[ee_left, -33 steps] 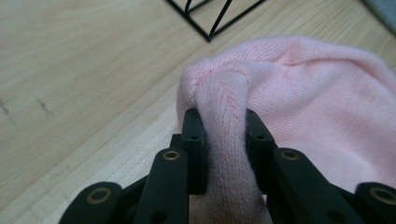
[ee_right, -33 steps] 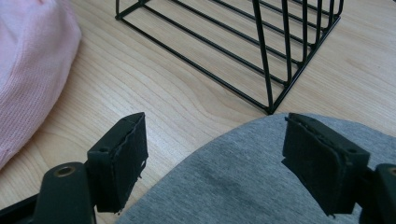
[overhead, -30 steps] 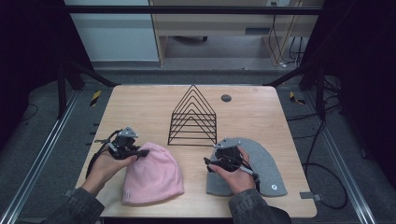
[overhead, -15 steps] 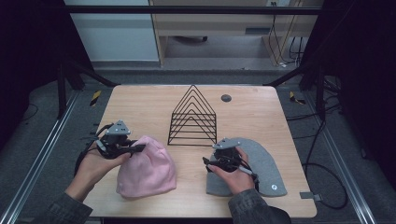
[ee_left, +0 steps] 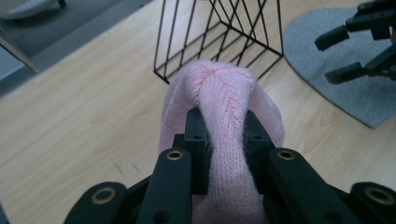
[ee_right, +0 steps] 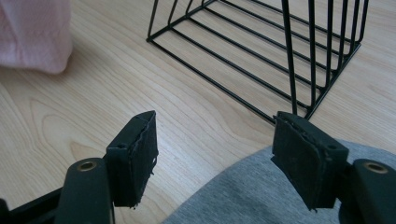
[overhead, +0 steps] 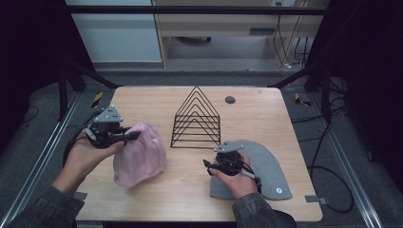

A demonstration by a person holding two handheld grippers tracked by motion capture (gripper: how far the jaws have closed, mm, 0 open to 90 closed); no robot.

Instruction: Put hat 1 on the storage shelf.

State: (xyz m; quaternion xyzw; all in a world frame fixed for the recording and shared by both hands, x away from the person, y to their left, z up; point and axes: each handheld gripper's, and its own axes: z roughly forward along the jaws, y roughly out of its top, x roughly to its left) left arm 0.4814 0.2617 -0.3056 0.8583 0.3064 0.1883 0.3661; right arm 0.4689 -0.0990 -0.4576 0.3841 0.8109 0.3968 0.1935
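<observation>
- Wooden tabletop [overhead: 266, 109], dim room, wire rack [overhead: 196, 118] near the back edge.
- Left gripper [overhead: 127, 137] pinches the pink hat [overhead: 140, 156] by a fold near the left edge; a thin bite of knit could slip out.
- Right gripper [ee_right: 212, 156], jaws spread and just been closing with nothing between them, hovers over the grey hat [overhead: 266, 166] by the right front corner and might only catch its rim.

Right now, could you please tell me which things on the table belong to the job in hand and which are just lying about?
In the job:
- pink knit beanie, pinched and partly lifted by the left gripper
- grey beanie, flat under the right gripper, whose fingers have just been closing, nothing pinched between them yet

Lying about:
- black wire rack
- small dark disc near the table's far edge
</observation>
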